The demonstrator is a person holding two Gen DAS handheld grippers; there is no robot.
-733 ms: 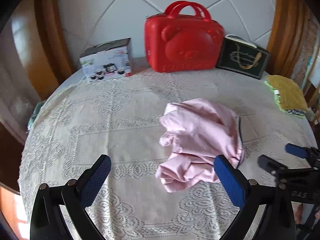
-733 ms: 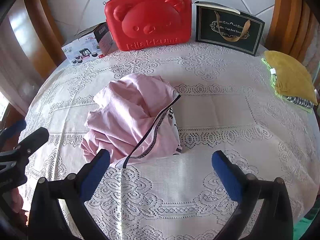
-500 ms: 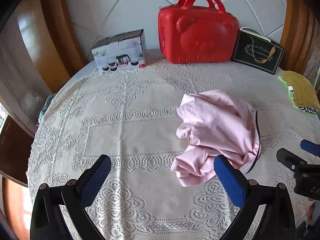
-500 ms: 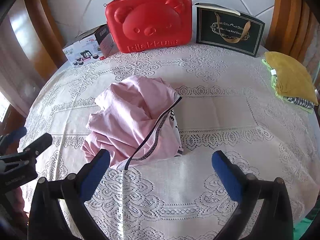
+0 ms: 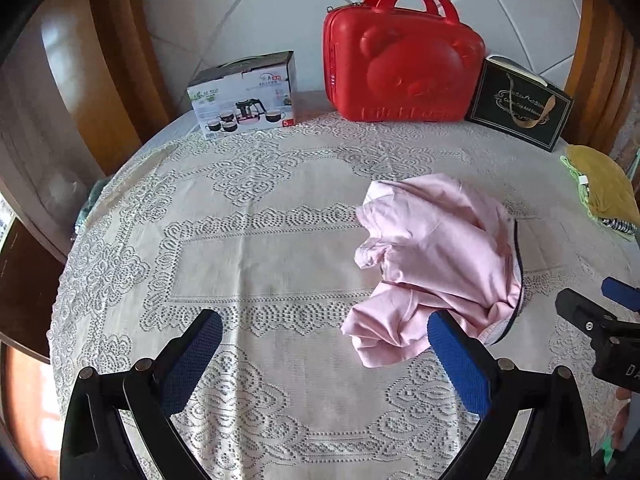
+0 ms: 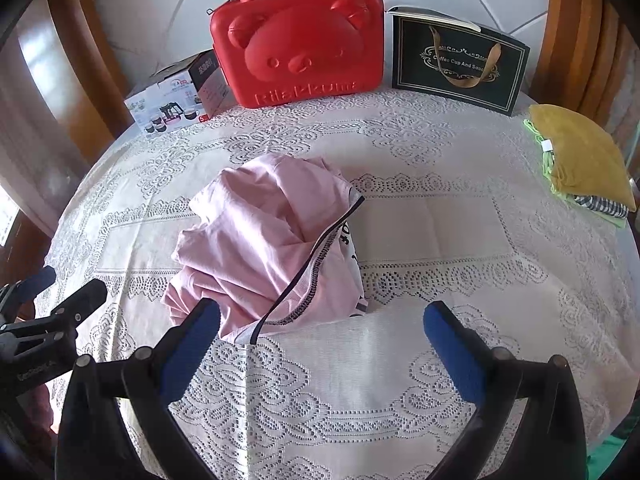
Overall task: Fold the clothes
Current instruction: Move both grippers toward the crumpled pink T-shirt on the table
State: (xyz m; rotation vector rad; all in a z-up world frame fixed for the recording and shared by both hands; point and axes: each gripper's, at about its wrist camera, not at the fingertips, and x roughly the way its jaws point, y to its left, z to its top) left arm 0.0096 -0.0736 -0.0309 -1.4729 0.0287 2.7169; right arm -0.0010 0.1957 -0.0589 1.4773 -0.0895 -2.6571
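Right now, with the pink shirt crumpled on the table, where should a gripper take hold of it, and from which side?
Probably the dark-trimmed hem edge of the pink shirt, from the near side: it lies exposed at the front of the heap, just ahead of the open right gripper, a single traceable edge for spreading the shirt.

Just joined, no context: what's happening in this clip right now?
A person holds two handheld claws over a round table with a lace tablecloth, about to fold clothes. A crumpled pink shirt lies in the middle, untouched. The left claw and the right claw both hover open on the near side of it, gripping nothing. A folded stack topped by a mustard garment sits at the table's right edge. Folding has not started.
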